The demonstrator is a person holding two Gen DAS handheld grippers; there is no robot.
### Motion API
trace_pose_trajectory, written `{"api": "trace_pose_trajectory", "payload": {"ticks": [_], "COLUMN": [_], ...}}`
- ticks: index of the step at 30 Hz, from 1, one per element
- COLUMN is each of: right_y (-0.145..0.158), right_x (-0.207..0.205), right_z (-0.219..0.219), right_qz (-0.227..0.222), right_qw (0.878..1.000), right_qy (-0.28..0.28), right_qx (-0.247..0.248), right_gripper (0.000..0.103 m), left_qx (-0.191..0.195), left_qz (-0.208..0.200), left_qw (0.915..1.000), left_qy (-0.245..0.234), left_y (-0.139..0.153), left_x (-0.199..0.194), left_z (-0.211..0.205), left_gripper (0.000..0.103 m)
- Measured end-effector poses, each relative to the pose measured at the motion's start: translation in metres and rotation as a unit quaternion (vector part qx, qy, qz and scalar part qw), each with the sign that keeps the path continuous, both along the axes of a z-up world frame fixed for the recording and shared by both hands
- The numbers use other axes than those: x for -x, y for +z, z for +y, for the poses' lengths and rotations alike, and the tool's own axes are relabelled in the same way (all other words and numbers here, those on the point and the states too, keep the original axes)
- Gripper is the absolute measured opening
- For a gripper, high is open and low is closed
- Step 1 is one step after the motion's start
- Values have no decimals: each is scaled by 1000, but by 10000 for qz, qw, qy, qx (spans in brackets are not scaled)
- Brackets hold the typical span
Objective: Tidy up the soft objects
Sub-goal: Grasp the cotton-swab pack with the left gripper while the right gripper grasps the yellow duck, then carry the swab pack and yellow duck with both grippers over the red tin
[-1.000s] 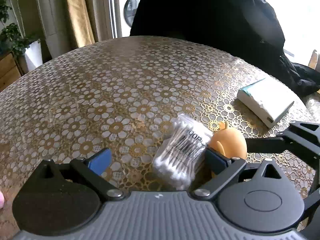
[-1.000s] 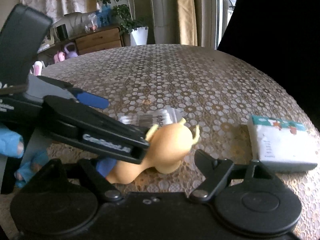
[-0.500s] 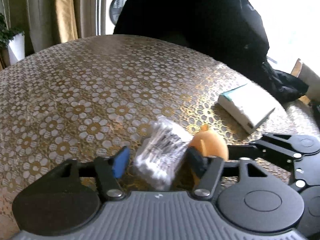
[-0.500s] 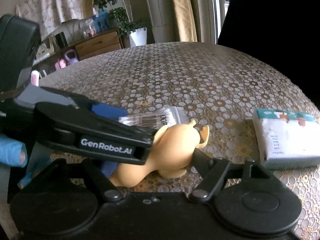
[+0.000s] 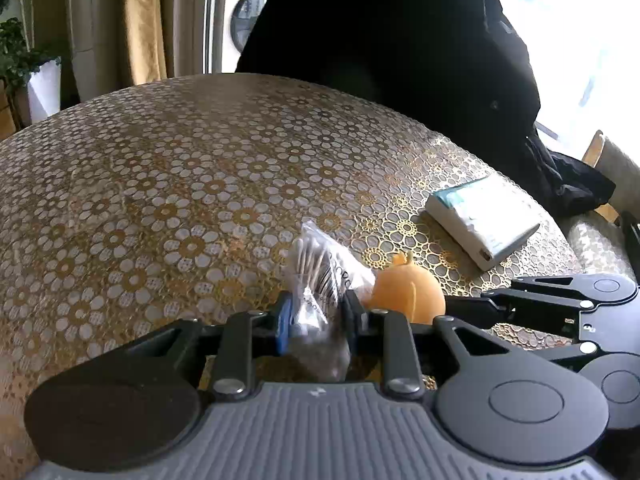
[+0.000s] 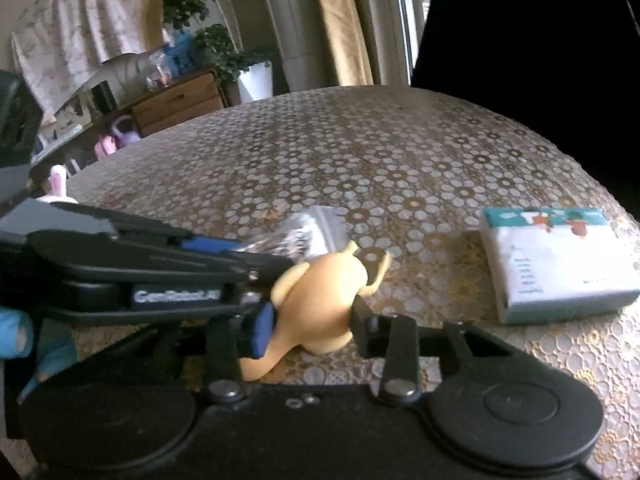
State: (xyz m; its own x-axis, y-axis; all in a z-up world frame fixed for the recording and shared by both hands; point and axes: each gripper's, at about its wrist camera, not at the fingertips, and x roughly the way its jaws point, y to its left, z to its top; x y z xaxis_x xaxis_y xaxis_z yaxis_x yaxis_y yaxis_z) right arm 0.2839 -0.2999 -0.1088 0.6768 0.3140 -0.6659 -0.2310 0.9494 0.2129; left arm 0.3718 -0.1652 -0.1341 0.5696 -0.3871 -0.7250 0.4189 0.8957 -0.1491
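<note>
My left gripper (image 5: 318,320) is shut on a clear bag of cotton swabs (image 5: 320,272), its top sticking up between the fingers. The bag also shows in the right wrist view (image 6: 308,232), held by the left gripper (image 6: 256,256) reaching in from the left. My right gripper (image 6: 310,320) is shut on an orange soft toy (image 6: 324,300) with small ears, just over the table. The toy (image 5: 408,292) sits right beside the bag in the left wrist view, with the right gripper's fingers (image 5: 500,304) coming in from the right.
A white and teal tissue pack (image 6: 556,256) lies on the patterned round table (image 6: 400,160) to the right; it also shows in the left wrist view (image 5: 484,220). A person in black stands at the far edge. A pink-eared toy (image 6: 58,184) sits at the far left.
My left gripper has closed from open onto the swab bag. My right gripper has closed from open onto the orange toy. Both grippers have stayed next to each other.
</note>
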Motion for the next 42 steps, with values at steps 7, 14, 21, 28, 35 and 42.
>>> {"api": "trace_pose_trajectory", "payload": {"ticks": [7, 14, 21, 28, 35, 42], "right_y": [11, 30, 60, 94, 122, 143], "right_x": [16, 39, 67, 89, 106, 125], "right_z": [3, 12, 27, 47, 78, 118], "right_qz": [-98, -211, -401, -577, -721, -929], "right_qw": [9999, 9993, 9973, 9946, 9899, 9819], "right_qy": [99, 306, 588, 855, 1223, 1647], "right_qx": [6, 94, 175, 114, -38, 30], "right_gripper": [33, 33, 33, 33, 33, 33], "left_qx": [137, 302, 492, 484, 500, 406], "left_qz": [8, -104, -128, -282, -454, -621], "left_qw": [9998, 9989, 9967, 9953, 9928, 9877], "left_qy": [157, 342, 628, 789, 991, 1378], "left_y": [13, 36, 62, 91, 116, 131], "left_x": [19, 45, 69, 100, 134, 165], "left_z": [13, 34, 58, 84, 119, 170], "left_gripper": [25, 25, 25, 25, 25, 25]}}
